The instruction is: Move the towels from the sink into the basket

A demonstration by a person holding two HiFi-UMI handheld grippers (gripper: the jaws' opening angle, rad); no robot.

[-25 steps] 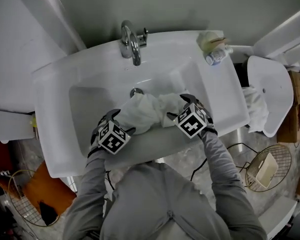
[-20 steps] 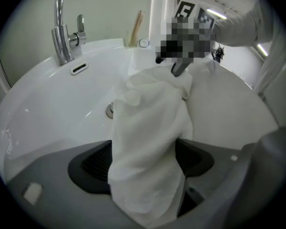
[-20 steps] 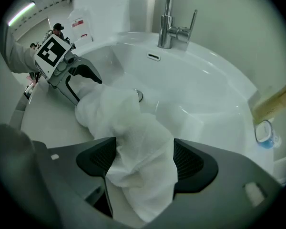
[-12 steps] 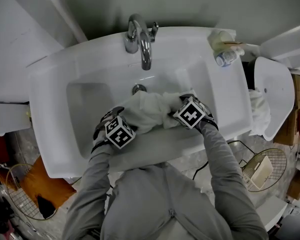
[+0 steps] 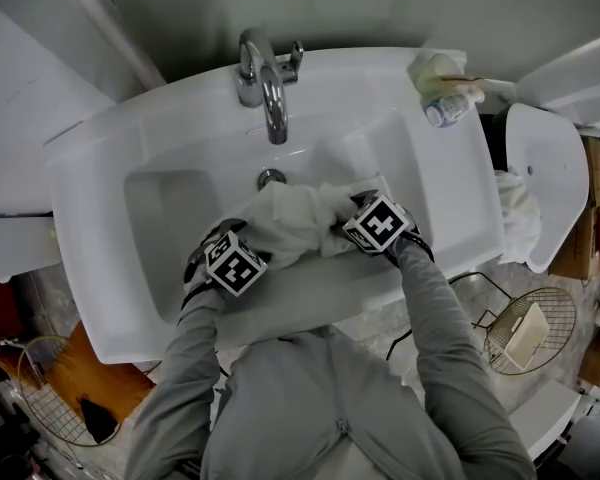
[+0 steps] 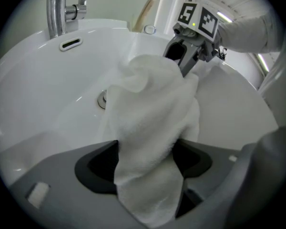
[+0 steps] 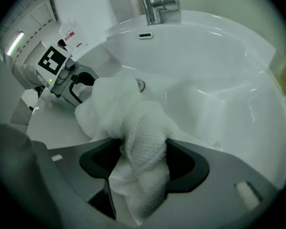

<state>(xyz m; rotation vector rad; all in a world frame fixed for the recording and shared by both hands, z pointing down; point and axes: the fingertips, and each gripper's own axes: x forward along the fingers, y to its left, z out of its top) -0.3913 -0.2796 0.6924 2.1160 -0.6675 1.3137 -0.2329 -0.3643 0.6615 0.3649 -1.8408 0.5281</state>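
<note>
Crumpled white towel [image 5: 292,218] in white sink [image 5: 180,138] basin, front half, just beside drain [image 5: 271,178].

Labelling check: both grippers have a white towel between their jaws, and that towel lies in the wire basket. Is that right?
The towel's place is wrong: the towel lies in the sink, beside the drain, as the head view shows. The rest stands: the left gripper and the right gripper each have it between their jaws, which have just been closing.
</note>
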